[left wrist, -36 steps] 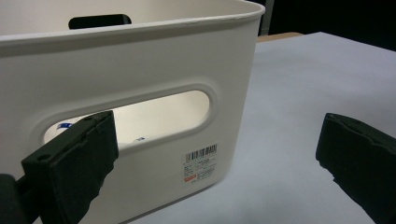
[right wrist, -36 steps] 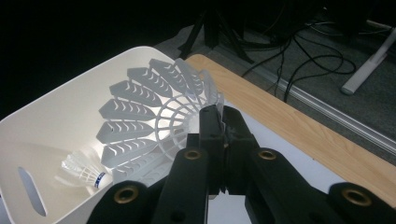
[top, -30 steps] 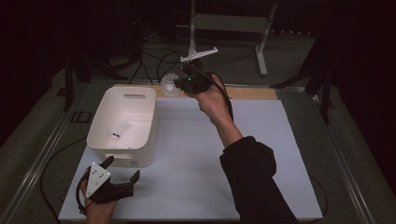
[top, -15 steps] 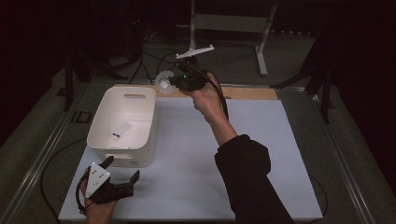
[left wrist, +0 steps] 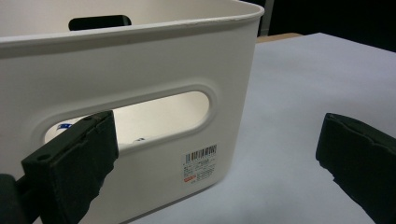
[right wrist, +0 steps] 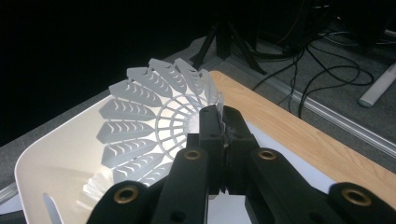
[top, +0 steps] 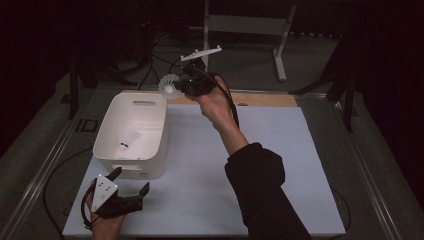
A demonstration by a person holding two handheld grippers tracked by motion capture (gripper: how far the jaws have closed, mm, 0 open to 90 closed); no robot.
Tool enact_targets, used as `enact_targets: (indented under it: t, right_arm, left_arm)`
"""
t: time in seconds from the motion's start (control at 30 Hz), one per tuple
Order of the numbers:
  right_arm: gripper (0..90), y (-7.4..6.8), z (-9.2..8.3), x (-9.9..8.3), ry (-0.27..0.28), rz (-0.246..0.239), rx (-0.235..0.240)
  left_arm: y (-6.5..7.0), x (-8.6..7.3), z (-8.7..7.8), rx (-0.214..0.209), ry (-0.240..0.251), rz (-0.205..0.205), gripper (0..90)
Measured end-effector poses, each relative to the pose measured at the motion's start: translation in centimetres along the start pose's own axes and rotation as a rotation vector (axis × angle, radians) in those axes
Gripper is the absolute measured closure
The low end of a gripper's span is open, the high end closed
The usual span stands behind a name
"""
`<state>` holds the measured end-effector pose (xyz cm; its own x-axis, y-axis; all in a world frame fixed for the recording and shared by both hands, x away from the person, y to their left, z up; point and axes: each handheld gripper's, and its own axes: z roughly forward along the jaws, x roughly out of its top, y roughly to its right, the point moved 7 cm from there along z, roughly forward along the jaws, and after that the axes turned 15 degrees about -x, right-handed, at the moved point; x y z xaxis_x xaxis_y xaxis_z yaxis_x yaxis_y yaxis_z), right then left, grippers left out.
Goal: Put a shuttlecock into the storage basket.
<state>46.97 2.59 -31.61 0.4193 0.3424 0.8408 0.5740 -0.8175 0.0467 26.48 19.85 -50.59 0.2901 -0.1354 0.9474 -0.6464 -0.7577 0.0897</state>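
- Shuttlecock (top: pixel 169 84): your right gripper (top: pixel 186 86) pinches its white plastic skirt at the edge, jaws pressed together on it, and holds it in the air just beyond the far rim of the white tub (top: pixel 111 125).
- Your left gripper (top: pixel 131 184) rests at the near edge of the white mat (top: pixel 280 150), just beside the tub's near wall, jaws spread with nothing between them.
- Inside the tub lies a small white object (top: pixel 128 140), too small to tell.
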Motion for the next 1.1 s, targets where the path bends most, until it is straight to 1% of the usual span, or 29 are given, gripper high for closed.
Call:
enact_targets:
  t: [0.4, 1.1]
  right_arm:
    - [88.7, -0.9, 0.5, 0.3, 0.0, -0.007, 0.003]
    - [88.6, -2.9, 1.4, 0.5, -0.004, -0.023, 0.031]
  left_arm:
    - [-0.1, 0.0, -0.1, 0.003, 0.004, -0.001, 0.0]
    - [0.0, 0.0, 0.0, 0.0, 0.002, 0.001, 0.0]
